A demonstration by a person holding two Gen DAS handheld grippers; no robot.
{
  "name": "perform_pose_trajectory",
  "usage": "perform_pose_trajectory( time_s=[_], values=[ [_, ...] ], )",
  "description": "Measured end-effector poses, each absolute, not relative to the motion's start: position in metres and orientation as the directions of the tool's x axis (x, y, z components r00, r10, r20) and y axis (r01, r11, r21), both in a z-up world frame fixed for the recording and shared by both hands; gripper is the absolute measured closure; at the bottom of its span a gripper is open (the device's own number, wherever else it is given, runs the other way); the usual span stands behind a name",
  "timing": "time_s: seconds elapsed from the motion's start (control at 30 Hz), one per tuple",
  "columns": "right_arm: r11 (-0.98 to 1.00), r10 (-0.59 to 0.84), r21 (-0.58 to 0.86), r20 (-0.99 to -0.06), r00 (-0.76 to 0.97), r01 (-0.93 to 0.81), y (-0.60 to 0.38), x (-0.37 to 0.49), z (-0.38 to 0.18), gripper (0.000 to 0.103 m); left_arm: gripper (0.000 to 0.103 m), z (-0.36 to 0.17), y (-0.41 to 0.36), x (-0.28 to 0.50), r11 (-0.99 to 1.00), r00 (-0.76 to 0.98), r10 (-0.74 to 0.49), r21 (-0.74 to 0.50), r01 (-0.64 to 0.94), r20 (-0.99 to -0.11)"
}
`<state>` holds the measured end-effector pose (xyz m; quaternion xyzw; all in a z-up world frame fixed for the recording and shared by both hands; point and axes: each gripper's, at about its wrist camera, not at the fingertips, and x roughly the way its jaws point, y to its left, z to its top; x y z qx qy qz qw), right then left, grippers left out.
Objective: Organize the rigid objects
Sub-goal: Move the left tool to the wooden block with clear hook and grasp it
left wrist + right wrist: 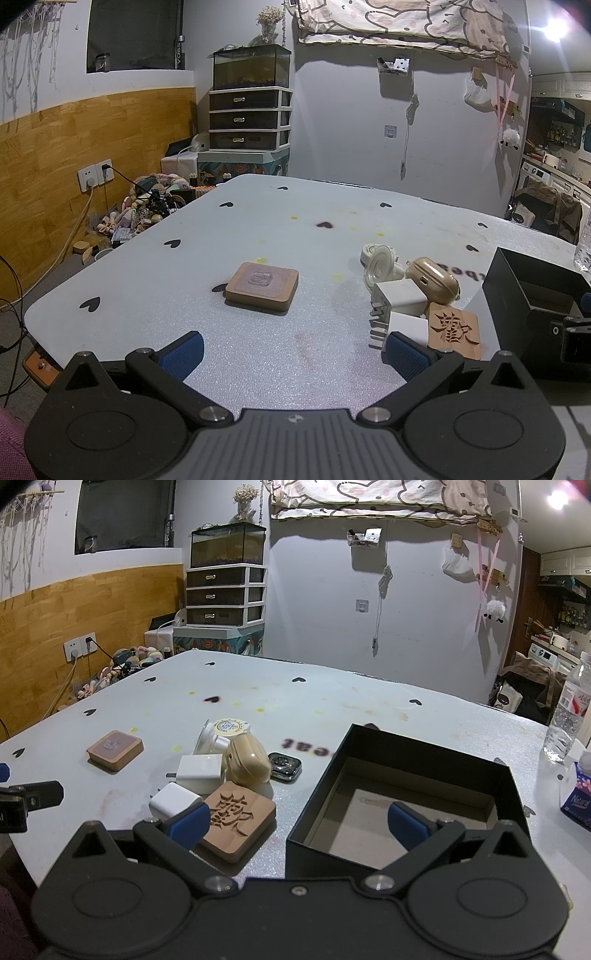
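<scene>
Both grippers hang spread wide and empty at the near edge of the table (155,280): the left gripper (293,350) faces bare tabletop, while the right gripper (297,823) straddles the near-left corner of the black box (332,760), one blue pad over its interior, the other beside the carved wooden coaster (236,818). That box is open and holds nothing visible, so sorting looks barely begun — it is probably placed at the right so items can be lifted straight across into it. Just left of it sits the clutter: the coaster nearest, two white chargers (194,773) touching it, then a tan earbud case (247,762), a smartwatch (285,766) beside that, and white round pieces (221,731) behind. A second wooden coaster (262,286) lies well apart to the left, within the left gripper's line. At the far right stand a water bottle (565,716) and a tissue pack (576,797) — likely not part of the job.
</scene>
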<state>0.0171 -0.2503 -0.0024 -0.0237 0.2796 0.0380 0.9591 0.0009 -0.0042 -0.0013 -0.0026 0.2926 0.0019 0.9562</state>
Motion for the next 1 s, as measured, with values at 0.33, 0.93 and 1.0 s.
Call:
perform_pose_trajectory(
  time_s=[0.33,0.93,1.0],
  values=[
    [0.997,0.054,-0.022,-0.515,0.855,-0.076,-0.260,0.014,0.003,0.000,0.000,0.003,-0.006,0.000,1.000,0.833,0.003,-0.002,-0.005,-0.554],
    [0.987,-0.153,-0.019,-0.459,0.875,0.162,-0.340,0.005,0.021,0.000,0.000,0.002,0.026,0.026,0.994,0.830,0.094,0.005,-0.109,-0.551],
    [0.981,-0.177,-0.013,-0.458,0.871,0.193,-0.351,0.005,0.020,0.000,0.000,-0.001,0.030,0.034,0.993,0.823,0.098,0.008,-0.114,-0.559]
  ],
)
